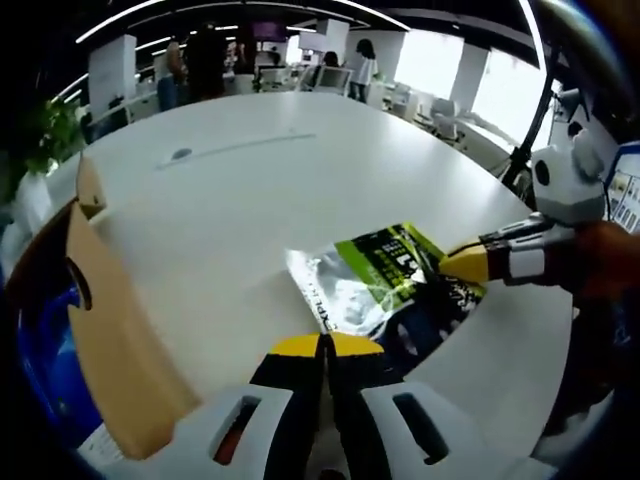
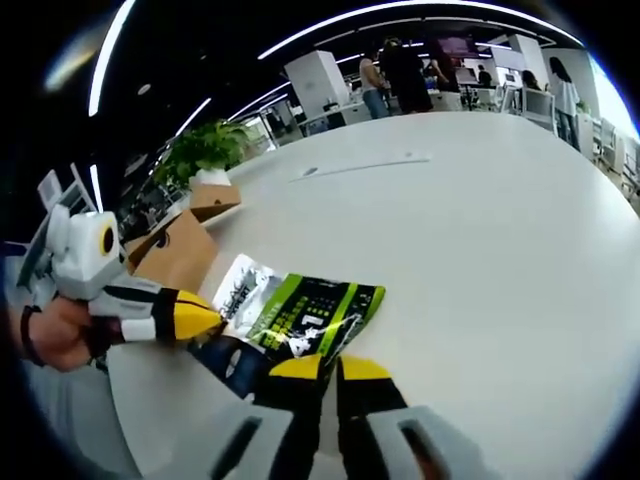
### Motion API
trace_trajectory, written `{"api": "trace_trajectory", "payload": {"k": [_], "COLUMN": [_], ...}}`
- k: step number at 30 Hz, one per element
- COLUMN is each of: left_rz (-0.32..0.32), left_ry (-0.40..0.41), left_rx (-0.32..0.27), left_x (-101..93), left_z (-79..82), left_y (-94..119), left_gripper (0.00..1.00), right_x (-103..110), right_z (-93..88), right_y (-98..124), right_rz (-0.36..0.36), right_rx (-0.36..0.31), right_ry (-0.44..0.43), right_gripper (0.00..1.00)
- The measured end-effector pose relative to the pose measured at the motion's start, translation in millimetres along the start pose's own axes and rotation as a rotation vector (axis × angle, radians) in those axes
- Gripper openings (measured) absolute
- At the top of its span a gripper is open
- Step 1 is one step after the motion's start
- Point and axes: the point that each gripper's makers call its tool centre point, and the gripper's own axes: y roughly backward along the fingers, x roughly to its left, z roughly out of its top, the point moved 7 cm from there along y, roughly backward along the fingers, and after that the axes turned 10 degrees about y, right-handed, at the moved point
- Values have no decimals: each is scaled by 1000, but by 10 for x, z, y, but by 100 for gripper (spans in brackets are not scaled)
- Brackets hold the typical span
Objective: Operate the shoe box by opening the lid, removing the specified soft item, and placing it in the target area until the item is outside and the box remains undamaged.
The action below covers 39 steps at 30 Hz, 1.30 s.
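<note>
A soft foil pouch (image 1: 375, 280), green, silver and dark, lies flat on the white table (image 1: 300, 170). The open cardboard shoe box (image 1: 110, 330) with its blue inside stands at the left. My left gripper (image 1: 325, 345) is shut just short of the pouch's near edge, with nothing between its yellow tips. My right gripper (image 1: 465, 263) comes in from the right, its tip on the pouch's far corner. In the right gripper view the pouch (image 2: 310, 310) runs into my right gripper (image 2: 330, 368), which is shut on its edge. The left gripper (image 2: 200, 320) touches the pouch's left side, and the box (image 2: 175, 250) stands behind it.
A brown flap (image 1: 88, 185) of the box sticks up at the left. A potted plant (image 2: 205, 150) stands beyond the box. A hand (image 2: 55, 340) holds the left gripper. People and desks are far behind the table. Bare white table stretches beyond the pouch.
</note>
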Motion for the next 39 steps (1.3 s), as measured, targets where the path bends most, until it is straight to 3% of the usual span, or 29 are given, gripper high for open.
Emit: {"api": "trace_trajectory", "payload": {"k": [25, 39], "left_rz": [94, 121], "left_ry": [66, 64], "left_rx": [-45, -45], "left_x": [55, -20], "left_z": [141, 126], "left_y": [-167, -115], "left_gripper": [1, 7], "right_x": [-71, -22], "right_z": [105, 143], "right_y": [-150, -116], "right_rz": [-5, -5], "right_rx": [-15, -18], "right_ry": [-6, 4], "right_gripper": [0, 4]}}
